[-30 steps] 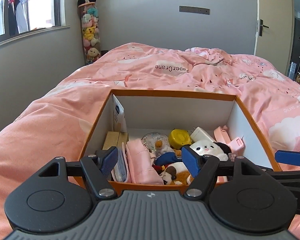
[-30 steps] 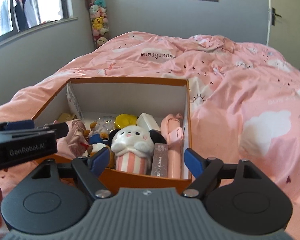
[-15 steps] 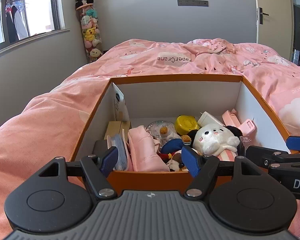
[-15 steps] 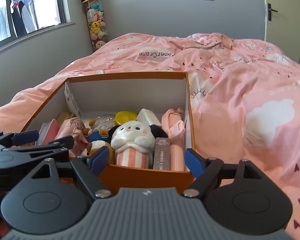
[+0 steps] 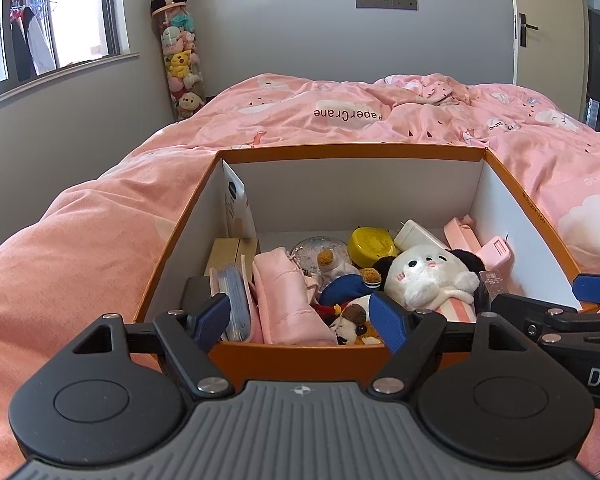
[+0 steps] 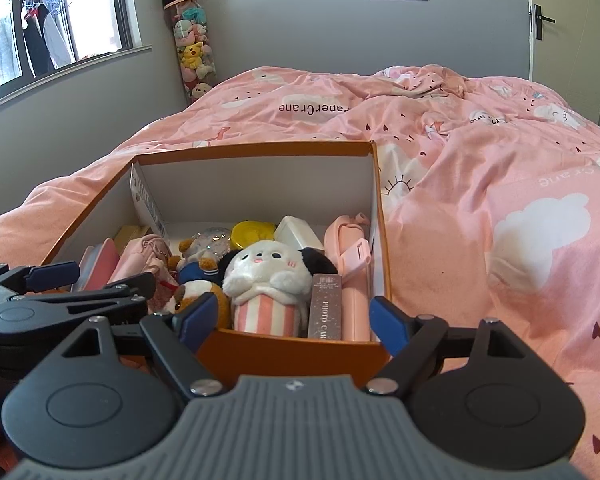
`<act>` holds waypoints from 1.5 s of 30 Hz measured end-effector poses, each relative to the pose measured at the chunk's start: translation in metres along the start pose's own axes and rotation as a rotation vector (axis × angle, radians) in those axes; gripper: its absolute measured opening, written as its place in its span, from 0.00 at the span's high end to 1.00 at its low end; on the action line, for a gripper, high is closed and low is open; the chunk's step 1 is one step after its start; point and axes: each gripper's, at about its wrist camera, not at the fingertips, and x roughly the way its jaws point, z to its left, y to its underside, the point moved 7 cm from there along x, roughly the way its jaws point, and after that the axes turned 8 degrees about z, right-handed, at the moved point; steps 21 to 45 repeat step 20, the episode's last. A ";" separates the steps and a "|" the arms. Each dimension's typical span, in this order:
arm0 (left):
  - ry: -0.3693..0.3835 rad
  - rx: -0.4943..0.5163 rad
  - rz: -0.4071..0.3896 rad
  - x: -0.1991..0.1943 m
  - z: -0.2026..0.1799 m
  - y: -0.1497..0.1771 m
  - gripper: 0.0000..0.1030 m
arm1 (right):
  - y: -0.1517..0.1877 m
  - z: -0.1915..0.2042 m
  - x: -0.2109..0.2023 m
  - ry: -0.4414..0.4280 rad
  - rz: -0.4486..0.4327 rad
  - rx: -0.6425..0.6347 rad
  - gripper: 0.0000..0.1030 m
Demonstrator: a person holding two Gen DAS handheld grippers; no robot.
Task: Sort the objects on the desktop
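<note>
On the pink duvet (image 5: pixel 340 116) you read "PaperCrane" upside down — the word repeats, partly cut, at its right side. The brown box (image 6: pixel 325 308) in the orange box (image 6: pixel 288 354) says "PHOTO CA…". The right claw (image 5: pixel 592 294) shows "DA" — the rest runs out of view.

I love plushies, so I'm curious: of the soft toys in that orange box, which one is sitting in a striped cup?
The white plush with black ears: its lower half is a pink-and-white striped cup. The brown-and-white plush beside it and the navy-dressed one behind have no such cup.
</note>
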 end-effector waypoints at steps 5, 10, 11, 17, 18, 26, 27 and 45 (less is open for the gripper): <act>0.002 -0.001 0.004 0.000 -0.001 0.000 0.13 | 0.000 0.000 0.000 0.000 0.000 -0.001 0.18; 0.008 -0.004 0.008 0.000 -0.001 0.000 0.12 | 0.000 0.001 0.000 0.000 0.000 -0.001 0.18; 0.008 -0.004 0.008 0.000 -0.001 0.000 0.12 | 0.000 0.001 0.000 0.000 0.000 -0.001 0.18; 0.020 -0.002 0.005 -0.001 -0.002 0.001 0.12 | 0.000 0.001 0.000 0.000 0.000 0.000 0.18; 0.021 -0.003 0.006 -0.001 -0.002 0.000 0.12 | 0.000 0.001 0.000 0.000 0.000 -0.001 0.18; 0.020 -0.002 0.005 -0.001 -0.002 0.001 0.11 | 0.000 0.001 0.000 0.000 0.000 -0.001 0.18; 0.020 -0.002 0.005 -0.001 -0.002 0.001 0.11 | 0.000 0.001 0.000 0.000 0.000 -0.001 0.18; 0.020 -0.002 0.005 -0.001 -0.002 0.001 0.11 | 0.000 0.001 0.000 0.000 0.000 -0.001 0.18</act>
